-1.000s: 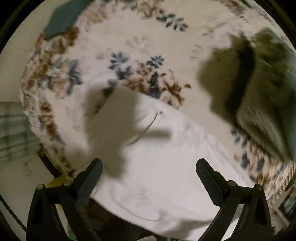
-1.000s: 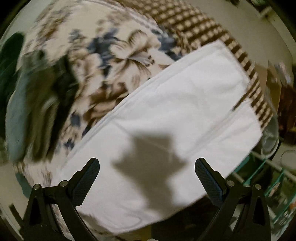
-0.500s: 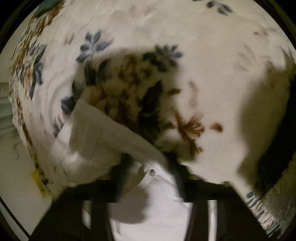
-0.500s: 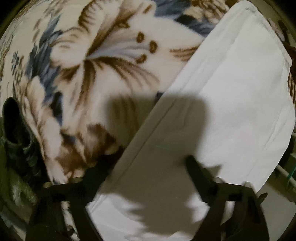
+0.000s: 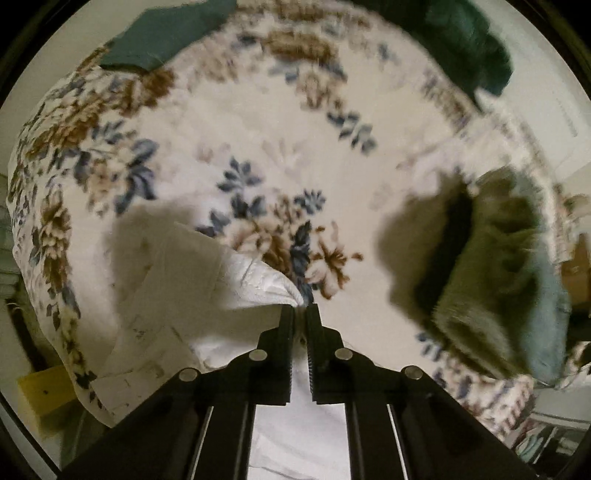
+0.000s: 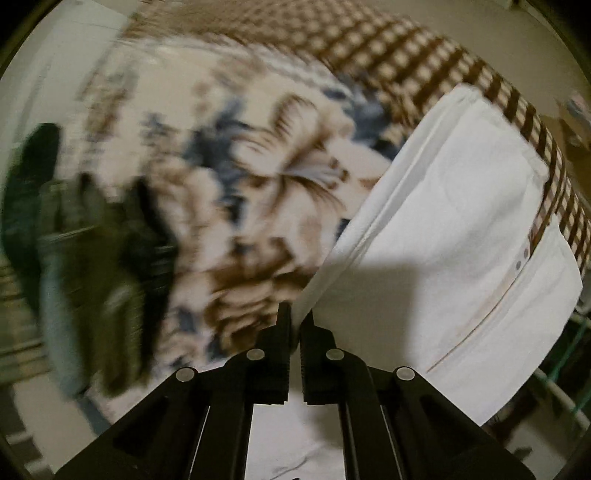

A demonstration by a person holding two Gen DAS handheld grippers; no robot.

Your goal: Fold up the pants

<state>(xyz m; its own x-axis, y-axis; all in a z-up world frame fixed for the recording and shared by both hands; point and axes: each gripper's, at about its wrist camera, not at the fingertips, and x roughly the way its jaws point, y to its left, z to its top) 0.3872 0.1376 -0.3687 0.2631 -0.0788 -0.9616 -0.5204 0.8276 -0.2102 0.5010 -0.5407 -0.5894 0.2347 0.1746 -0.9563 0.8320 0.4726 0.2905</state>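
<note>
White pants [image 5: 173, 295] lie on a floral blanket [image 5: 258, 122] on a bed. In the left wrist view my left gripper [image 5: 300, 312] is shut on a lifted fold of the pants at the waistband end. In the right wrist view the pants [image 6: 450, 251] stretch to the right, reaching a brown checked cover [image 6: 424, 48]. My right gripper [image 6: 295, 314] is shut on their long left edge, raised off the blanket.
A blurred stack of dark green and blue folded clothes [image 5: 491, 284] sits at the right of the blanket, and shows at the left in the right wrist view [image 6: 77, 266]. A teal cloth [image 5: 162, 33] and a dark green cloth [image 5: 461, 40] lie at the far edge.
Both grippers were open above the pants, dropped to the cloth, closed on its far edge, and have lifted it.
</note>
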